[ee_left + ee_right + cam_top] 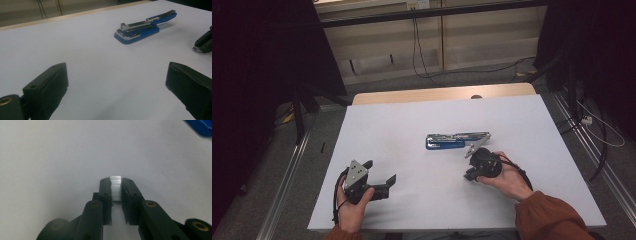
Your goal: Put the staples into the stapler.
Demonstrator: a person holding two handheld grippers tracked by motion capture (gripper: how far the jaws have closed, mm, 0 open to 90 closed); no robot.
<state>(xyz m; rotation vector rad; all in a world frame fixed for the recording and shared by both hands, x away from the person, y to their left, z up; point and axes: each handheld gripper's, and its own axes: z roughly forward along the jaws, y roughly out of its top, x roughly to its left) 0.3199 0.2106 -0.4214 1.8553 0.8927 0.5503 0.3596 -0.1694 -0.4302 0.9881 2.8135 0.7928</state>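
Lab recording bay, white table (402,125), dark curtains (257,60), trailing floor cables (422,55)

No text, label, brand, number or sign can be read on anything in these views.
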